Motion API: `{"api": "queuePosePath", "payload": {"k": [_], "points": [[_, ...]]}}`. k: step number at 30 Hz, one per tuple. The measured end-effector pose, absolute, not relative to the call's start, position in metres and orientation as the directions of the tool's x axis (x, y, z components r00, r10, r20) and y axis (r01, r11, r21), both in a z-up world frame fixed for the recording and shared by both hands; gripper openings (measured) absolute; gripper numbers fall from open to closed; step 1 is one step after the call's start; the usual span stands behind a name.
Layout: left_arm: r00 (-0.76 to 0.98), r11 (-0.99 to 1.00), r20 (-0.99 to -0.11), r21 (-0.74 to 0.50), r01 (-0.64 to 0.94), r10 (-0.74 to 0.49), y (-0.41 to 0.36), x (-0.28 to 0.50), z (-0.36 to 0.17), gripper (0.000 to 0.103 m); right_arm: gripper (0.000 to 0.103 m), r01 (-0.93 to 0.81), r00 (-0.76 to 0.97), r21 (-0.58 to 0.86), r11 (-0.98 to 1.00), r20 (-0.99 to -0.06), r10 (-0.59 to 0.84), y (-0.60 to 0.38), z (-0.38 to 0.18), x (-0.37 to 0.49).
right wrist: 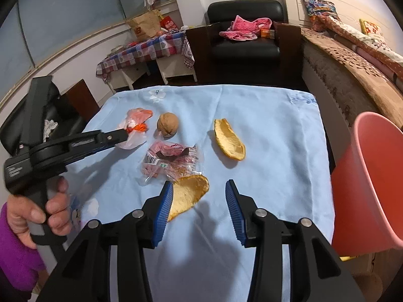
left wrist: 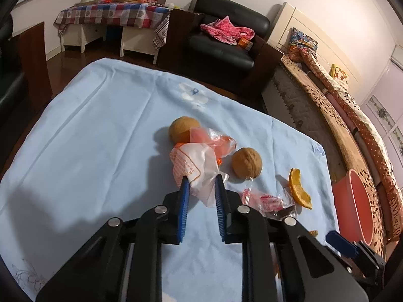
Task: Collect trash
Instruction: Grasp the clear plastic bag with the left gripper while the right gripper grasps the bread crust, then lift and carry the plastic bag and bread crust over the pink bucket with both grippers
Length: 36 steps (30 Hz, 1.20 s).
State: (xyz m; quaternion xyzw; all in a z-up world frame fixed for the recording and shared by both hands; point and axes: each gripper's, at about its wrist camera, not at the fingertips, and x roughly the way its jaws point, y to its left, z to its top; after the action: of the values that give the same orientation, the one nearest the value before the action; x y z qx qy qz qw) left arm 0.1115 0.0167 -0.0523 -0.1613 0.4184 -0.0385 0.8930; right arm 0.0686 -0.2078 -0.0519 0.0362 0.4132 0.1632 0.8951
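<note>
On the light blue cloth (left wrist: 100, 130) lies an orange-and-white plastic bag (left wrist: 199, 161), also in the right wrist view (right wrist: 133, 130). My left gripper (left wrist: 201, 182) has its blue pads around the bag's near end, nearly closed on it. Two walnuts (left wrist: 246, 162) (left wrist: 181, 128) flank the bag. A clear pink wrapper (right wrist: 171, 161) and two orange peels (right wrist: 229, 139) (right wrist: 189, 193) lie nearby. My right gripper (right wrist: 199, 188) is open and empty, its left pad (right wrist: 165, 201) touching the near peel.
A pink bin (right wrist: 372, 176) stands at the table's right edge, also in the left wrist view (left wrist: 352, 203). A bed (right wrist: 352, 58) runs behind it. A black armchair (right wrist: 244, 37) and a checkered table (right wrist: 141, 50) stand beyond the far edge.
</note>
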Motion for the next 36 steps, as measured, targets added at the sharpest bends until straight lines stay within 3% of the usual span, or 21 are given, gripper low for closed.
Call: {"api": "queuePosePath", "payload": {"k": [6, 8, 11, 13, 36], "points": [[0.646, 0.938, -0.729, -0.342, -0.06, -0.225, 0.026, 0.092, -0.048, 0.019, 0.043, -0.258, 0.583, 0.187, 0.948, -0.752, 0.307, -0.205, -0.066, 0.082], [0.646, 0.936, -0.728, -0.347, -0.058, -0.23, 0.026, 0.086, -0.047, 0.019, 0.038, -0.264, 0.571, 0.191, 0.946, -0.759, 0.312, -0.204, -0.071, 0.085], [0.644, 0.934, -0.728, -0.352, -0.054, -0.237, 0.025, 0.078, -0.045, 0.019, 0.016, -0.269, 0.56, 0.193, 0.943, -0.765, 0.317, -0.202, -0.075, 0.087], [0.64, 0.935, -0.73, -0.351, -0.047, -0.241, 0.023, 0.074, -0.044, 0.019, 0.008, -0.273, 0.555, 0.199, 0.941, -0.767, 0.323, -0.202, -0.076, 0.085], [0.65, 0.94, -0.702, -0.337, 0.059, -0.292, -0.021, 0.038, -0.016, 0.019, 0.005, -0.233, 0.664, 0.206, 0.95, -0.68, 0.31, -0.246, -0.026, 0.036]]}}
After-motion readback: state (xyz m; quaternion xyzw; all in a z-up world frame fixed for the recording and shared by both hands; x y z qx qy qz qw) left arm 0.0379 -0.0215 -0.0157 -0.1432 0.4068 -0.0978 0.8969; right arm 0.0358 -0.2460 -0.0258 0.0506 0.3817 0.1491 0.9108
